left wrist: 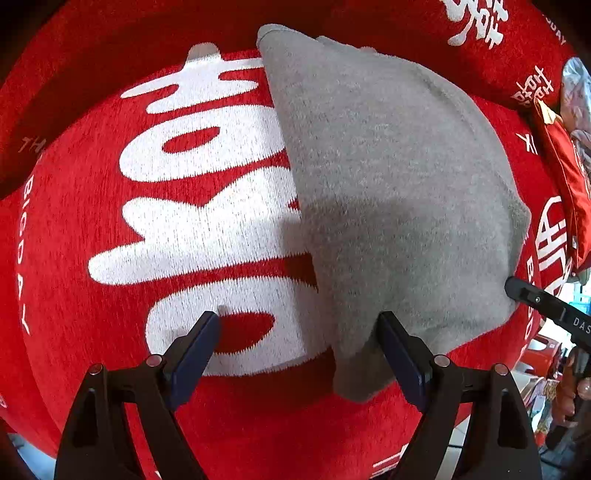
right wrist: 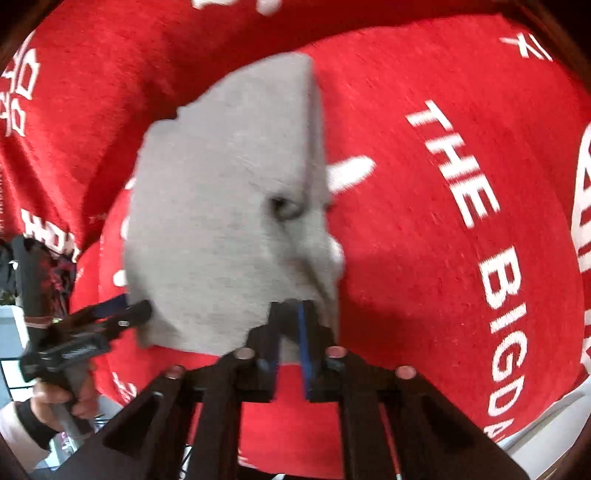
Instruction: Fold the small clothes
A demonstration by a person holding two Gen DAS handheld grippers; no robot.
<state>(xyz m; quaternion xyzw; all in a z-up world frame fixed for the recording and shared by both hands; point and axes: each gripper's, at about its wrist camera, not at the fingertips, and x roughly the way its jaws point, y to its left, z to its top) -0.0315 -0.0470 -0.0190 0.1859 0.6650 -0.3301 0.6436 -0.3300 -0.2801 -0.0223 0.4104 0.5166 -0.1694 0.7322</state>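
— Where's the soft grey knit garment (left wrist: 388,192) right now?

— Spread on the red woven cloth with big white lettering (left wrist: 110,206), already doubled into a thick wedge. The right gripper (right wrist: 290,321) has its jaws drawn narrow on the garment's near edge, pinching it; the fabric puckers just beyond the grip, so I'd judge the edge is raised to carry it over for another fold.

— And the other one?

— The left gripper (left wrist: 299,332) has its jaws spread wide, nothing between them. One finger sits against the garment's near corner, the other over the bare cloth beside it. My guess is it's placed there to pin or catch that corner while the other side does the work.

— Anything crowding the garment?

— Not much. Beyond the garment's far side lies a red cushion with white characters (left wrist: 480,33), and off to one side a red fabric pouch (left wrist: 565,192) beneath something pale and crinkled — too blurred to name. All well apart from the garment. The likelier snag is the left gripper's finger at the corner, which could trap the fabric if the fold comes its way.
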